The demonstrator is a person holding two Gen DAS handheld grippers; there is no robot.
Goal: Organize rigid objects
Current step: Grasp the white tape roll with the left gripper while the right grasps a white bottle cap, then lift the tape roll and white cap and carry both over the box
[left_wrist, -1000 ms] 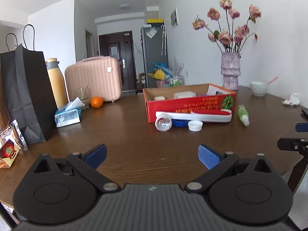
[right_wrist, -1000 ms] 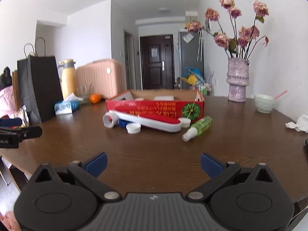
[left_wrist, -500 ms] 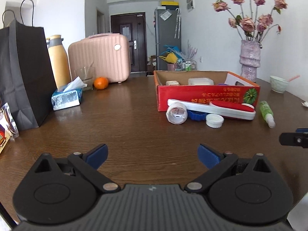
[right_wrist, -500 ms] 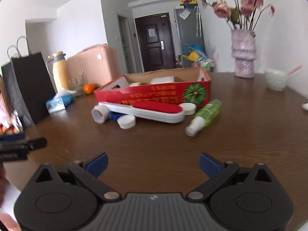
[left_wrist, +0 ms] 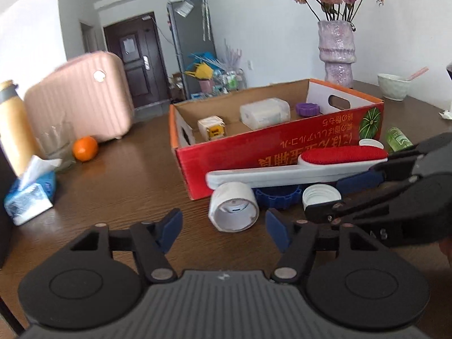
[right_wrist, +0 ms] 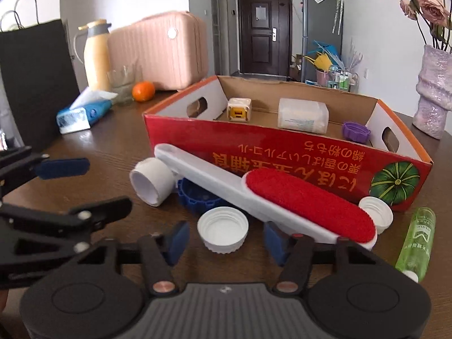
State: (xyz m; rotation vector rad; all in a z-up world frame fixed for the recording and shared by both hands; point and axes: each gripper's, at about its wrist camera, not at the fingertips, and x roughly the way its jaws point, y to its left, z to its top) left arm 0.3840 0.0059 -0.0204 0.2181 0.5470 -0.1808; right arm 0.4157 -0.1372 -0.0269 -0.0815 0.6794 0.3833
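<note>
A red cardboard box (left_wrist: 282,152) (right_wrist: 282,155) stands on the brown table. Against its front lie a white lint brush with a red pad (left_wrist: 310,166) (right_wrist: 282,197), a blue cap (left_wrist: 276,196) (right_wrist: 197,195), a white cylinder (left_wrist: 234,210) (right_wrist: 152,182), two white caps and a green bottle (right_wrist: 415,237). My left gripper (left_wrist: 224,233) is closing, with the cylinder just ahead of its fingertips and untouched. My right gripper (right_wrist: 226,243) is closing around one white cap (right_wrist: 223,233) (left_wrist: 322,196), and its pads are still apart from it.
Inside the box are a small white cube (right_wrist: 238,110), a white container (right_wrist: 303,117) and a purple cap (right_wrist: 356,131). A tissue box (left_wrist: 28,197), an orange (left_wrist: 84,148), a glass, a pink suitcase (left_wrist: 79,99), a yellow flask and a black bag stand left. A vase (left_wrist: 337,50) and a bowl (left_wrist: 394,86) stand right.
Both grippers have moved forward across the table to the pile in front of the box. Both pairs of jaws have narrowed. Each gripper now shows in the other's view.
</note>
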